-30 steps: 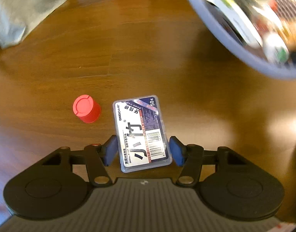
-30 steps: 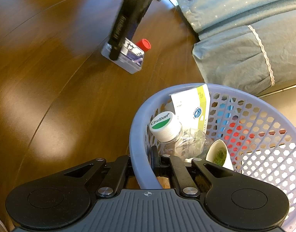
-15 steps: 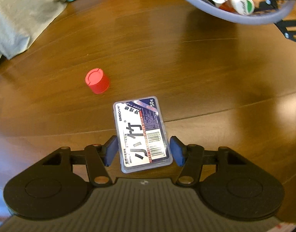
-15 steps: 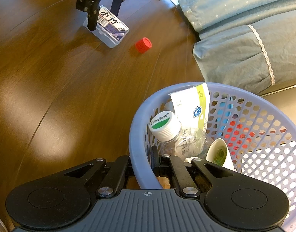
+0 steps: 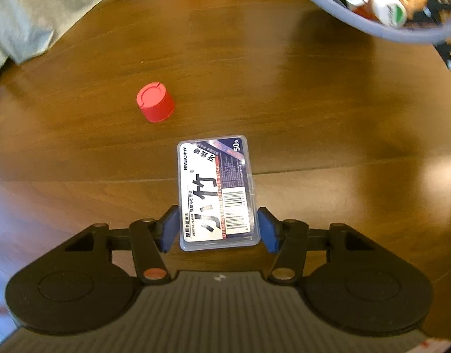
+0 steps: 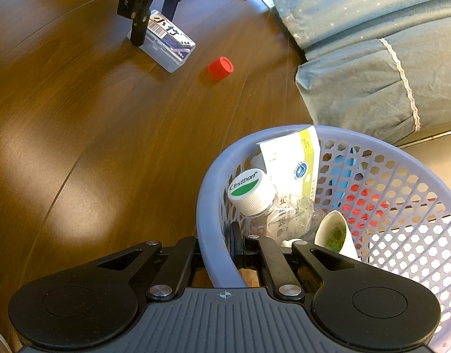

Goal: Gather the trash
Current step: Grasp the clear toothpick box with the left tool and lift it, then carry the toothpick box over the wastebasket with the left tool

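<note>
Shifted: left gripper (image 5: 218, 231) and clear plastic dental-floss box (image 5: 216, 191) farther from small red plastic cap (image 5: 155, 106); jaws just narrowed, pinching box between 2 pads.

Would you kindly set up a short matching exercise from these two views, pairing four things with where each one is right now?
Things:
1. dental floss box
2. red cap
3. water bottle
4. basket

Places:
A. lying inside the basket
B. rim clamped by the right gripper
C. alone on the wooden floor
D. between the left gripper fingers

Pairs: 1-D, 2-C, 3-A, 4-B
</note>
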`<state>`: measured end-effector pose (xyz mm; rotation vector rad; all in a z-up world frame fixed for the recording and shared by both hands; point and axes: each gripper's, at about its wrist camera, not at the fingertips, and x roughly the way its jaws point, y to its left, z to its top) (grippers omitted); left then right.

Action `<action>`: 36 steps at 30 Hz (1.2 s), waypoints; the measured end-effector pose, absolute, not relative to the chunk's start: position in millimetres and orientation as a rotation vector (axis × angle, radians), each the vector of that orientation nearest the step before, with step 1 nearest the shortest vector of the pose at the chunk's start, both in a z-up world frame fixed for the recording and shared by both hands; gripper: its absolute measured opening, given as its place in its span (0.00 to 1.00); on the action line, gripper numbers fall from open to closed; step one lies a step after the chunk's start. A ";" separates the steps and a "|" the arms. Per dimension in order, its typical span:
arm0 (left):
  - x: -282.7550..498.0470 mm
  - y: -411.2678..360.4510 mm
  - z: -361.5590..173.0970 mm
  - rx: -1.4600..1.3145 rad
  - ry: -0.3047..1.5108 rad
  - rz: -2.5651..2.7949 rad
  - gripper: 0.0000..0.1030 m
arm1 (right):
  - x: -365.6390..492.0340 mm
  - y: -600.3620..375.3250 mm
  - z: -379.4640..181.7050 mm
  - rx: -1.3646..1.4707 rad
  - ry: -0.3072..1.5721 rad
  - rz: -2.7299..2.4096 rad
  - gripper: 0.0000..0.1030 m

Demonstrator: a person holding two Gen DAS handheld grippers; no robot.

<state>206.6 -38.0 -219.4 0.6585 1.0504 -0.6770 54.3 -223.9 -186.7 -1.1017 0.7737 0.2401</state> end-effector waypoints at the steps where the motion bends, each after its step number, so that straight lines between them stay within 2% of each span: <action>1: 205.1 -38.8 -215.6 0.692 1.035 -0.684 0.50 | 54.4 -223.9 -186.7 -1.101 0.774 0.240 0.01; 14: 162.9 -35.2 -152.7 0.981 0.870 -0.746 0.50 | 55.0 -224.2 -185.9 -1.092 0.774 0.236 0.01; 36: 154.3 -48.2 -140.9 1.035 0.818 -0.780 0.50 | 56.3 -222.0 -184.4 -1.096 0.781 0.240 0.01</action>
